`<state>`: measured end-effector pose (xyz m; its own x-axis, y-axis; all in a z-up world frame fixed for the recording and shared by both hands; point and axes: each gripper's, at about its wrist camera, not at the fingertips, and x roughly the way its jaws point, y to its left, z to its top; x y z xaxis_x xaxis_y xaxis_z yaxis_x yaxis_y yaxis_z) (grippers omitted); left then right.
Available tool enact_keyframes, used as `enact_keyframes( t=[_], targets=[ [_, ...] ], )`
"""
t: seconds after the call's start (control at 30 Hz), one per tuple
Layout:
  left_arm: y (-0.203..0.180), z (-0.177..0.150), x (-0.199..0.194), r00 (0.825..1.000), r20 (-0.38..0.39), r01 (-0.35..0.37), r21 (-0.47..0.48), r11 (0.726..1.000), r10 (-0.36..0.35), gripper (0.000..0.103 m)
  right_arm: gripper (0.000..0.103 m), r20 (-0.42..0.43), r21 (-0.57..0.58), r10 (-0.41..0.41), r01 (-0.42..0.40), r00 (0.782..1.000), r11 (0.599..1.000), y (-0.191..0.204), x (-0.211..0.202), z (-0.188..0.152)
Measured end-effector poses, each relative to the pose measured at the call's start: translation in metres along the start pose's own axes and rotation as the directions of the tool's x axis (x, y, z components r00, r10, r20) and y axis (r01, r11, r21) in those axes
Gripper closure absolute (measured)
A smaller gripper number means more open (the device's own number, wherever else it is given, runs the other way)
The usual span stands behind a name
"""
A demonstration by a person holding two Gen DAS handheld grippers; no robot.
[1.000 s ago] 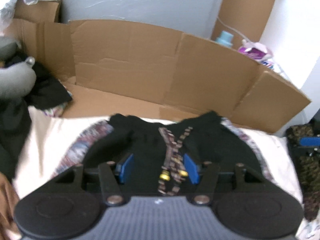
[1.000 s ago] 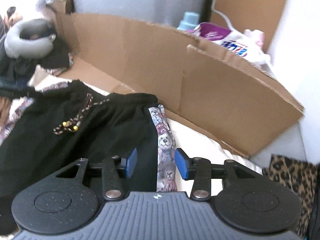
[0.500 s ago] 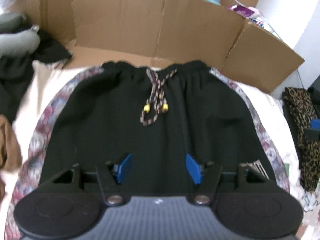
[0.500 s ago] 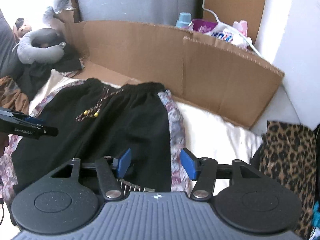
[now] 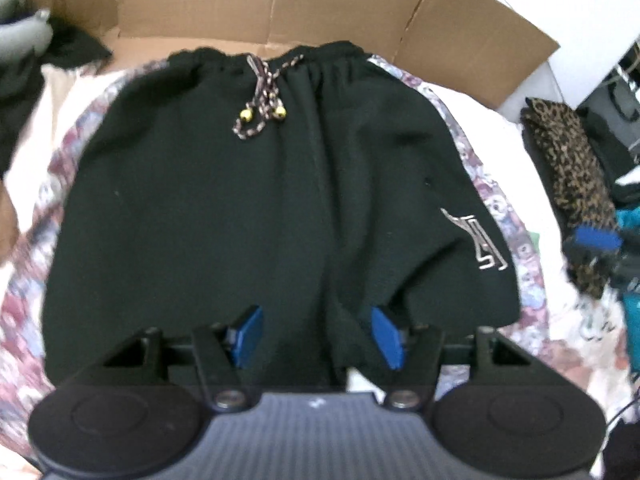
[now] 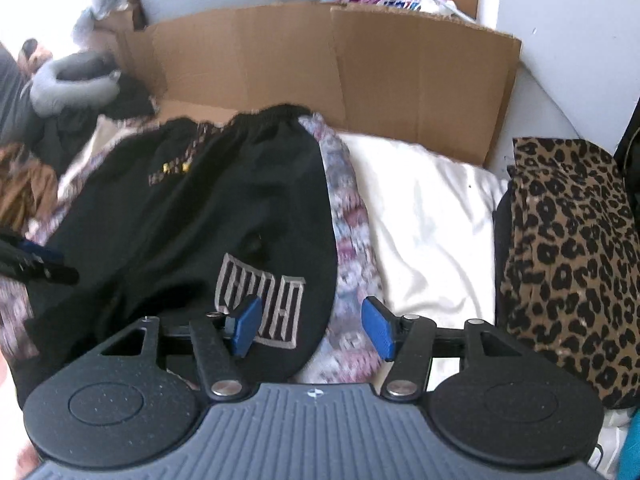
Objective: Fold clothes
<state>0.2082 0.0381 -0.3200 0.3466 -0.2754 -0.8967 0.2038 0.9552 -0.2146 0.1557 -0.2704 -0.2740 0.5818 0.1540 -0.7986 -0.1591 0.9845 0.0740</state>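
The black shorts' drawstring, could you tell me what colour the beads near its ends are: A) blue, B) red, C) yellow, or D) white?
C: in the left wrist view the drawstring on the black shorts carries two yellow beads, just above its frayed ends.

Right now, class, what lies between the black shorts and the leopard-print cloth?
In the right wrist view, a patterned strip borders the shorts, then bare cream bedding runs to the leopard-print cloth.
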Motion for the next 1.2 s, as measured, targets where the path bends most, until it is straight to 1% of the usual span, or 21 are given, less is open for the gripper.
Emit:
enact_keyframes(
  t=[0.13, 0.27, 0.33, 0.4, 0.47, 0.53, 0.6, 0.67, 0.77, 0.83, 0.87, 0.9, 0.93, 0.97, 1.03, 1.13, 1.2],
  targets=[
    [-0.005, -0.006, 0.007, 0.999, -0.023, 0.031, -0.034, 0.999, -0.031, 0.040, 0.041, -0.036, 0.026, -0.008, 0.009, 0.999, 1.000, -0.013, 0.006, -0.017],
    [-0.007, -0.009, 0.011, 0.999, -0.032, 0.040, -0.045, 0.998, -0.041, 0.040, 0.041, -0.045, 0.065, -0.008, 0.011, 0.999, 0.998, -0.024, 0.005, -0.027],
    [-0.008, -0.012, 0.013, 0.997, -0.051, 0.056, -0.059, 0.997, -0.059, 0.040, 0.041, -0.061, 0.091, 0.000, 0.006, 0.998, 0.996, -0.030, 0.008, -0.032],
    [-0.012, -0.016, 0.015, 0.993, -0.073, 0.085, -0.046, 0.995, -0.088, 0.040, 0.041, -0.076, 0.118, 0.018, -0.009, 0.997, 0.993, -0.032, 0.012, -0.037],
    [-0.017, -0.022, 0.018, 0.990, -0.093, 0.099, -0.032, 0.995, -0.101, 0.040, 0.041, -0.091, 0.145, 0.040, -0.027, 0.995, 0.989, -0.034, 0.017, -0.043],
    [-0.020, -0.028, 0.024, 0.984, -0.122, 0.125, -0.039, 0.991, -0.129, 0.040, 0.041, -0.108, 0.166, 0.067, -0.049, 0.992, 0.985, -0.033, 0.021, -0.048],
    [-0.024, -0.035, 0.029, 0.977, -0.146, 0.149, -0.035, 0.988, -0.153, 0.040, 0.042, -0.121, 0.179, 0.077, -0.054, 0.990, 0.982, -0.031, 0.023, -0.054],
    [-0.027, -0.040, 0.032, 0.974, -0.162, 0.156, -0.016, 0.988, -0.157, 0.040, 0.042, -0.143, 0.188, 0.081, -0.053, 0.986, 0.981, -0.032, 0.027, -0.063],
    [-0.024, -0.046, 0.035, 0.971, -0.174, 0.160, -0.029, 0.987, -0.162, 0.040, 0.042, -0.174, 0.285, 0.121, -0.067, 0.977, 0.956, -0.040, 0.034, -0.076],
    [-0.024, -0.047, 0.034, 0.970, -0.172, 0.169, -0.030, 0.985, -0.171, 0.042, 0.043, -0.168, 0.327, 0.165, -0.103, 0.972, 0.940, -0.041, 0.037, -0.079],
    [-0.024, -0.048, 0.032, 0.970, -0.166, 0.177, -0.024, 0.984, -0.178, 0.044, 0.051, -0.170, 0.331, 0.189, -0.125, 0.967, 0.935, -0.039, 0.039, -0.080],
    [-0.025, -0.047, 0.029, 0.970, -0.153, 0.189, -0.017, 0.982, -0.190, 0.045, 0.071, -0.171, 0.335, 0.213, -0.146, 0.962, 0.931, -0.038, 0.041, -0.080],
    [-0.026, -0.046, 0.026, 0.970, -0.136, 0.203, -0.012, 0.979, -0.203, 0.045, 0.103, -0.176, 0.343, 0.232, -0.161, 0.957, 0.925, -0.037, 0.042, -0.080],
    [-0.026, -0.045, 0.021, 0.969, -0.117, 0.220, -0.008, 0.976, -0.219, 0.045, 0.103, -0.177, 0.347, 0.232, -0.160, 0.956, 0.924, -0.039, 0.041, -0.080],
    [-0.028, -0.043, 0.018, 0.967, -0.096, 0.237, -0.001, 0.971, -0.236, 0.045, 0.103, -0.166, 0.343, 0.206, -0.139, 0.964, 0.929, -0.044, 0.033, -0.077],
    [-0.030, -0.041, 0.019, 0.965, -0.090, 0.248, 0.006, 0.969, -0.246, 0.046, 0.103, -0.149, 0.338, 0.166, -0.108, 0.975, 0.935, -0.053, 0.022, -0.074],
    [-0.032, -0.043, 0.021, 0.962, -0.096, 0.258, 0.002, 0.966, -0.256, 0.048, 0.103, -0.145, 0.334, 0.127, -0.073, 0.981, 0.940, -0.062, 0.018, -0.072]
  ],
)
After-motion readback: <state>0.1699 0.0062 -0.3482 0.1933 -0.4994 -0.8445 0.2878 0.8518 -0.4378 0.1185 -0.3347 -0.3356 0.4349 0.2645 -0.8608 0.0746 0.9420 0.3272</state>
